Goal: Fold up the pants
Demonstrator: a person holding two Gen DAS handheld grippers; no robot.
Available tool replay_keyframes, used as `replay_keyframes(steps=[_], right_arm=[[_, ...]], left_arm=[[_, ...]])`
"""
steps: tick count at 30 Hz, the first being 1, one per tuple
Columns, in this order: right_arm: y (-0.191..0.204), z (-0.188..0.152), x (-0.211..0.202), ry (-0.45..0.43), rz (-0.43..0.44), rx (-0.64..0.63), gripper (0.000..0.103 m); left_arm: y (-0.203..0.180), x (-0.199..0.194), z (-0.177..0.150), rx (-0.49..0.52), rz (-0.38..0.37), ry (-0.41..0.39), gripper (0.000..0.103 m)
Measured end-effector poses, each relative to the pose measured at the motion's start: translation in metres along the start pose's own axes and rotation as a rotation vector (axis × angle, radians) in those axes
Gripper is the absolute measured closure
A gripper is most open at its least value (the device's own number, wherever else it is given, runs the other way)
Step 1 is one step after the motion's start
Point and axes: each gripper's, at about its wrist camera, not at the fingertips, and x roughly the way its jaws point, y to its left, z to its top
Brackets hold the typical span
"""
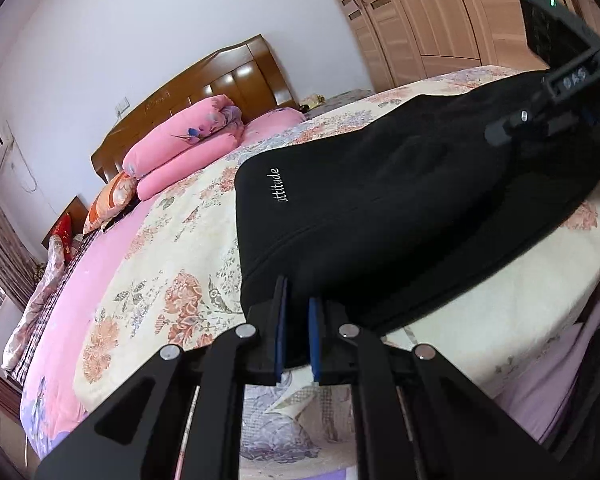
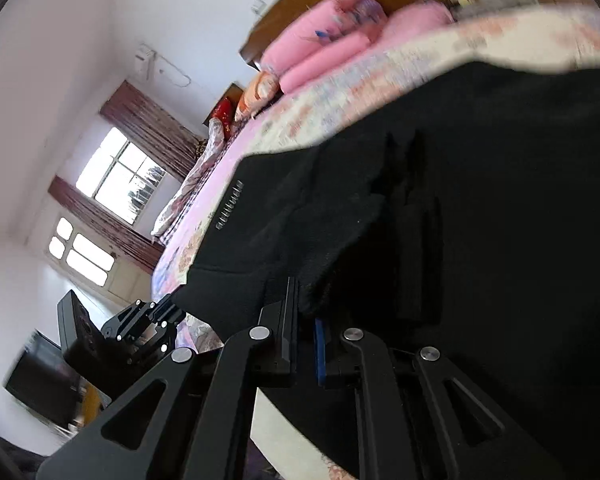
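Lying flat on the floral cream bedspread (image 1: 160, 264) near the bed's near edge, black fleece pants (image 1: 380, 208) with white lettering, likely for an end-to-end fold. Pinching the near hem, left gripper (image 1: 296, 340), pads nearly closed on cloth. Clamped on a bunched fold, right gripper (image 2: 306, 332). Lettering readable only from left wrist; window (image 2: 120, 176) only from right wrist.

We see white wall (image 1: 140, 20), wooden headboard (image 1: 220, 80), pale wardrobe (image 1: 420, 12), bright window (image 2: 124, 176) with striped curtains (image 2: 156, 128).
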Motion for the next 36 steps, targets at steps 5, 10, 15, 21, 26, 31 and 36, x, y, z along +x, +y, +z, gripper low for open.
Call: replay_keyframes(steps=[5, 10, 15, 21, 26, 31, 36], right_arm=[[-0.007, -0.007, 0.008, 0.052, -0.061, 0.015, 0.084], [-0.005, -0.001, -0.019, 0.014, -0.057, 0.002, 0.004], [-0.012, 0.015, -0.040, -0.016, -0.097, -0.001, 0.004], [-0.018, 0.030, 0.013, 0.196, -0.063, -0.047, 0.004], [0.003, 0.034, 0.046, 0.324, 0.051, -0.102, 0.014], [-0.012, 0.044, 0.049, 0.226, 0.077, 0.001, 0.069], [0.010, 0.036, 0.029, 0.102, 0.019, -0.104, 0.081]], left_arm=[[-0.001, 0.000, -0.003, 0.004, -0.043, 0.024, 0.036], [0.024, -0.020, 0.002, -0.179, -0.172, -0.046, 0.014], [0.070, -0.015, 0.008, -0.508, -0.302, -0.121, 0.002], [0.062, 0.040, 0.006, -0.530, -0.254, 0.056, 0.003], [0.049, 0.047, -0.002, -0.514, -0.286, 0.060, 0.003], [0.050, 0.014, -0.006, -0.486, -0.267, -0.020, 0.003], [0.019, 0.001, -0.014, -0.285, -0.146, 0.033, 0.002]])
